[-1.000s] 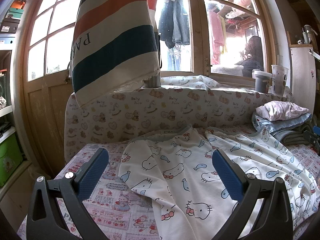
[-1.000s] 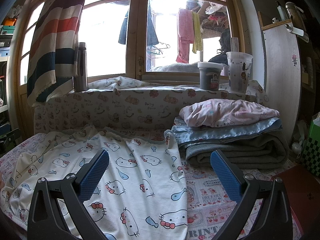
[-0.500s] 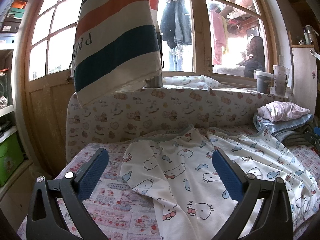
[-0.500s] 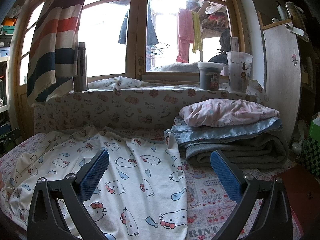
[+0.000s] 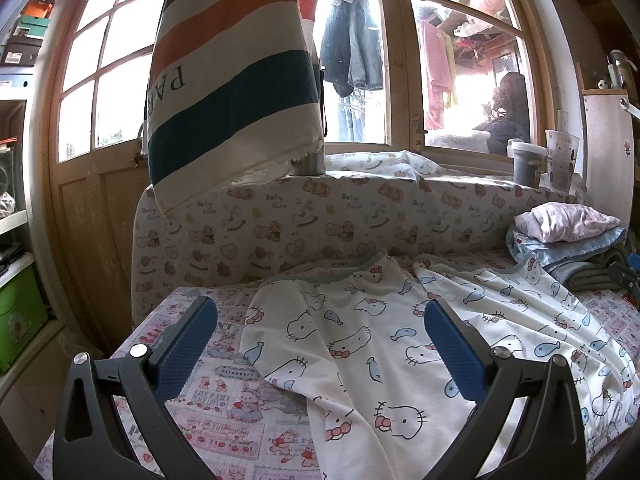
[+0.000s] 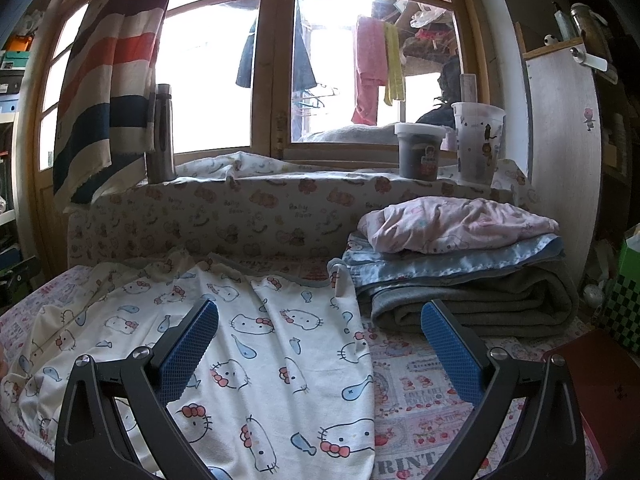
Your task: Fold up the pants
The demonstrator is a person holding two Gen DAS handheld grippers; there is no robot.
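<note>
Left tongs (image 5: 318, 336) wide open, nothing held | right tongs (image 6: 320, 336) wide open, nothing held | pants (image 6: 256, 344) spread on bed (image 6: 420, 376), legs toward 12 o'clock | risk: folded stack (image 6: 472, 280) at 2 o'clock could be snagged; one layer alone might be pinched.

Both wrist views look forward low over the bed (image 5: 224, 384), facing the window (image 6: 276, 76). The left sits further left; both share the pants (image 5: 360, 344) and folded blankets (image 6: 472, 280).
</note>
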